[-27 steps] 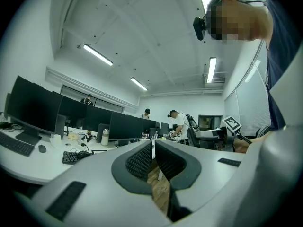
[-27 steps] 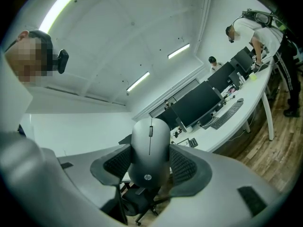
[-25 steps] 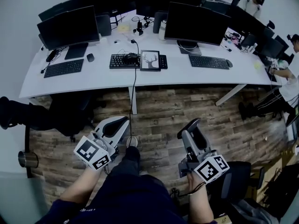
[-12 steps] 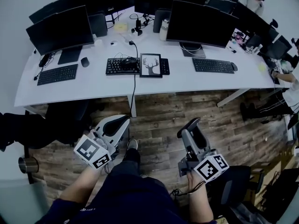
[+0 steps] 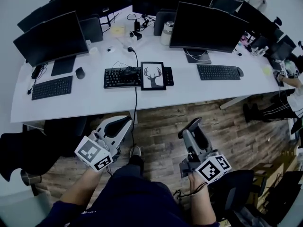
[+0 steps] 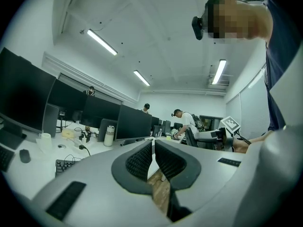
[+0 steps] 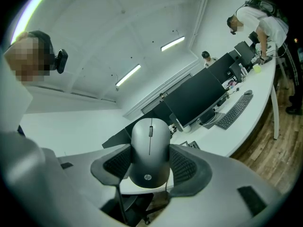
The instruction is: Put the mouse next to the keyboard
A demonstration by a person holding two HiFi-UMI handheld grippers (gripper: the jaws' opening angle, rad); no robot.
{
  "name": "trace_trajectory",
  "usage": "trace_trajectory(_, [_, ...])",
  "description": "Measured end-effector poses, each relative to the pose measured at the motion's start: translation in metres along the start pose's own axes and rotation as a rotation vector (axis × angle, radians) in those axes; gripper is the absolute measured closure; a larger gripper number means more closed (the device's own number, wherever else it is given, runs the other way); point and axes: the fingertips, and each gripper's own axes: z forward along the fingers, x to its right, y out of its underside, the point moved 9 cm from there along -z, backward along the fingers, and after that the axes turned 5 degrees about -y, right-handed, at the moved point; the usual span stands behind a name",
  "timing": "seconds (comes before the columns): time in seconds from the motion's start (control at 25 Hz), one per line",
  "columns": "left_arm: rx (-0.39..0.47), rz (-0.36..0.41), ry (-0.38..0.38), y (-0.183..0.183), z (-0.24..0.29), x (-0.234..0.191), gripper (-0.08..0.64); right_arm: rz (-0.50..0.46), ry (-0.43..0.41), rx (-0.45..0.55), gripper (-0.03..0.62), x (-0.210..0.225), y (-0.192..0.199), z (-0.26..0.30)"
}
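Observation:
My right gripper (image 7: 150, 163) is shut on a grey mouse (image 7: 150, 150), which sits lengthwise between the pads with its scroll wheel facing up. In the head view this gripper (image 5: 193, 126) hangs over the wooden floor, short of the white desk (image 5: 94, 103). The left gripper (image 6: 153, 150) is shut with nothing in it and is level beside it (image 5: 122, 125). Three black keyboards lie on the desk: a middle one (image 5: 122, 77), a left one (image 5: 52, 87) and a right one (image 5: 218, 72).
A framed deer picture (image 5: 153, 75) leans at the middle keyboard's right end. Dark monitors (image 5: 204, 27) line the desk's back. Other mice lie by the left (image 5: 79, 73) and right (image 5: 240, 72) keyboards. A black chair (image 5: 26, 150) stands at left; people work at far right (image 5: 291, 79).
The desk has come closer and lower in the head view as both grippers travelled toward it. The mouse stays clamped in the right gripper; the left stays shut.

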Motion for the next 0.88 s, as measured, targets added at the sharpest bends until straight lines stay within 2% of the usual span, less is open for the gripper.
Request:
trace_trajectory(0.36, [-0.008, -0.023, 0.023, -0.011, 0.033, -0.067, 0.517, 0.000, 0.027, -0.009, 0.334, 0.007, -0.011, 0.071])
trace_trajectory(0.88, [0.003, -0.033, 0.035, -0.023, 0.058, -0.116, 0.517, -0.010, 0.047, 0.002, 0.334, 0.016, -0.030, 0.125])
